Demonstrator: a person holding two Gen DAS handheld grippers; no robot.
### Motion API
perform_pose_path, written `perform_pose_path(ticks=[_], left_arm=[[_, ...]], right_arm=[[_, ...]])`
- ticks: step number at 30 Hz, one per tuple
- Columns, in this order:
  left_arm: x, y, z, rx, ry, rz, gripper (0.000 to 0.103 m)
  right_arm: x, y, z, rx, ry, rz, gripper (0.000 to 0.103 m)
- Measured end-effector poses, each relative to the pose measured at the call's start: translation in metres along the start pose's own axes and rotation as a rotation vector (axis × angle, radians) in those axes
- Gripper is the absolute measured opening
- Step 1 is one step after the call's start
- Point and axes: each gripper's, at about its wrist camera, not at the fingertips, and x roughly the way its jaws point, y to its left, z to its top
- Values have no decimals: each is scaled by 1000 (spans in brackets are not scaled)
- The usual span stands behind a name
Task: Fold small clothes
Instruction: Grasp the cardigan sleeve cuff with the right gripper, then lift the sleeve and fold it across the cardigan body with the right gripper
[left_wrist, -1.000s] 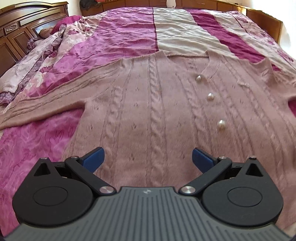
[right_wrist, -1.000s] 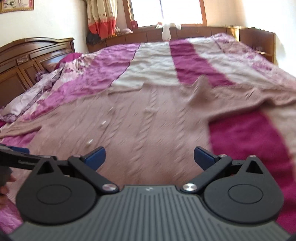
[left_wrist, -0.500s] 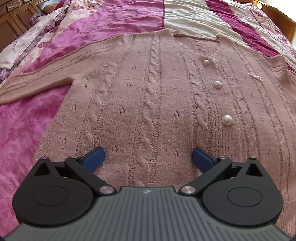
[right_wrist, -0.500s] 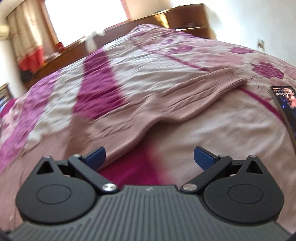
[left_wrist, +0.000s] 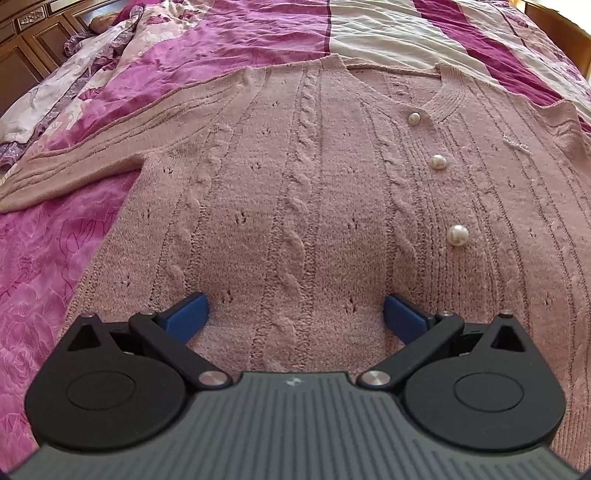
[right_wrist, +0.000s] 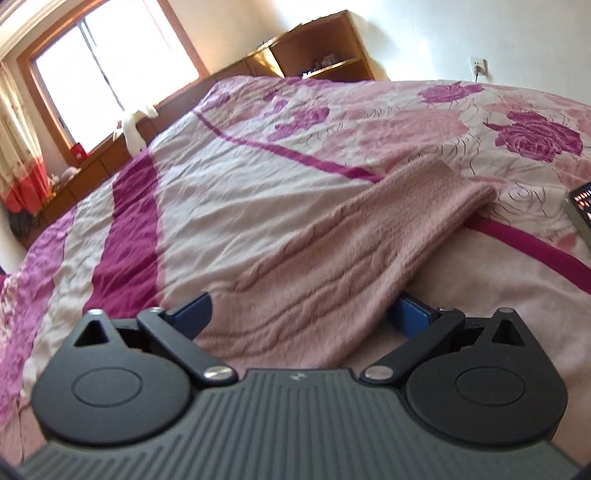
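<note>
Left wrist view: left gripper (left_wrist: 295, 314) fingers stand wide apart, low over the cardigan (left_wrist: 314, 206), which lies flat, buttons (left_wrist: 457, 235) up, on the bedspread (left_wrist: 48, 258). Right gripper (right_wrist: 301, 310) jaws have just been closing but remain apart, astride the sleeve (right_wrist: 369, 240) stretched toward a phone (right_wrist: 581, 206).

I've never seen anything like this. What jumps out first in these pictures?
A dusty-pink cable-knit cardigan lies spread flat on a magenta floral bedspread, with three pearl buttons running down its front right of centre. In the other view its sleeve stretches away between the open blue fingers of the right hand-held gripper, below a bright window.
</note>
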Motion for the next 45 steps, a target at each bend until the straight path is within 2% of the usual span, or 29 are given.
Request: perform_pose_path(ticks=[1, 2, 3, 4, 5, 6, 8, 14, 20, 26, 30, 34, 38, 45], left_arm=[[0, 0, 0, 0, -3, 1, 103], [0, 0, -1, 1, -5, 0, 103], [0, 0, -1, 2, -7, 0, 103], [0, 0, -2, 2, -9, -1, 103], [-1, 0, -2, 3, -10, -1, 103], [-1, 0, -2, 4, -11, -1, 103], [-1, 0, -2, 4, -12, -2, 103], [-3, 1, -4, 4, -16, -6, 103], [-7, 4, -3, 10, -16, -15, 103], [-21, 14, -1, 19, -47, 1, 103], [-30, 23, 4, 32, -69, 27, 103], [-33, 37, 9, 24, -57, 40, 103], [-35, 50, 8, 10, -58, 45, 103], [-43, 71, 6, 7, -83, 65, 103]], right_arm=[[1, 0, 1, 4, -12, -10, 79], [2, -1, 2, 6, -19, -26, 69], [4, -1, 4, 6, -22, -49, 53], [3, -2, 6, 11, -25, -58, 30], [2, -4, 9, 28, -29, -52, 19], [-1, -7, 11, 49, -34, -42, 13], [-14, -11, 14, 78, -76, -20, 11], [-68, -10, 25, 48, -189, 3, 11], [-105, 3, 27, -16, -239, 22, 10], [-121, 30, 25, -55, -238, 63, 10], [-133, 60, 26, -80, -239, 118, 10], [-141, 95, 21, -90, -208, 175, 10], [-138, 127, 1, -63, -142, 226, 10], [-134, 189, -32, -54, -95, 314, 10]])
